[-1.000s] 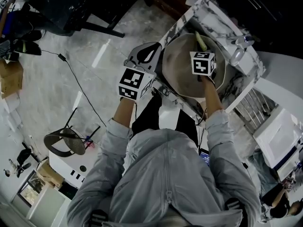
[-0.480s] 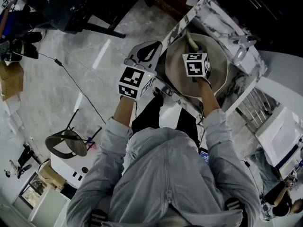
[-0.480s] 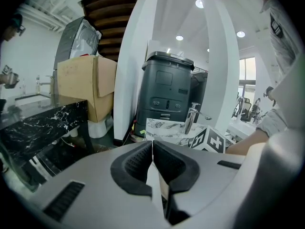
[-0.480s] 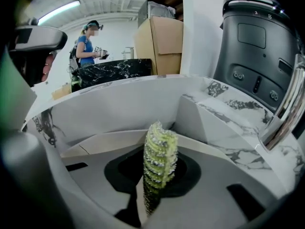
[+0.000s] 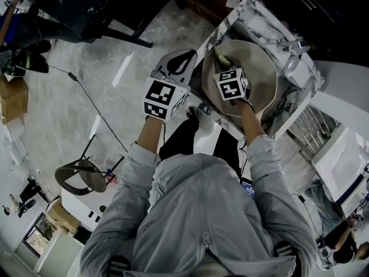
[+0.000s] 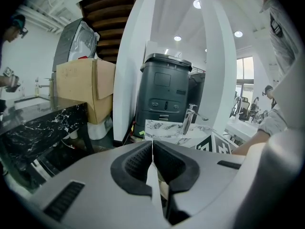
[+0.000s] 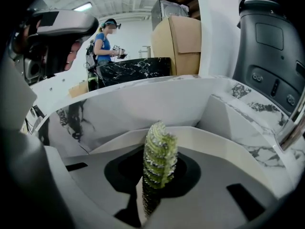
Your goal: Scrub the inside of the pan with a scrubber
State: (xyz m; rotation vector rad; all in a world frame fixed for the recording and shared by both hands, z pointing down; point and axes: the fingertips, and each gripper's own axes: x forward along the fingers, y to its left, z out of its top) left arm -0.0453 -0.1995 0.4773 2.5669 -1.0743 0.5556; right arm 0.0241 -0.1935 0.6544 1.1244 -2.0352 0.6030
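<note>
The scrubber (image 7: 160, 151) is green and knobbly. It stands upright out of my right tool (image 7: 153, 191), and the jaws are clenched on its lower end. In the head view the scrubber's free end is inside the pan (image 5: 262, 74), close to the inner wall on the side nearest my left arm. I cannot tell whether it really presses on the wall. The pan is round, pale and shallow, and it sits in the hollow of a marble-patterned worktop (image 5: 255, 11). A metal tap (image 5: 293, 52) stands at the far rim of that hollow, just beside the pan.

My left tool (image 6: 152, 149) is outside the pan, near its edge on the left side, over the border of the worktop. Its jaws are pressed together at the tips, and I can name nothing held between them. Only a thin pale strip shows lower in the gap.

Further out, the left gripper view shows a dark bin (image 6: 164, 89) and a cardboard box (image 6: 83, 87). The right gripper view shows a person (image 7: 102, 44) far behind a black marbled counter. A round chair (image 5: 78, 175) stands on the floor, well apart from the worktop.
</note>
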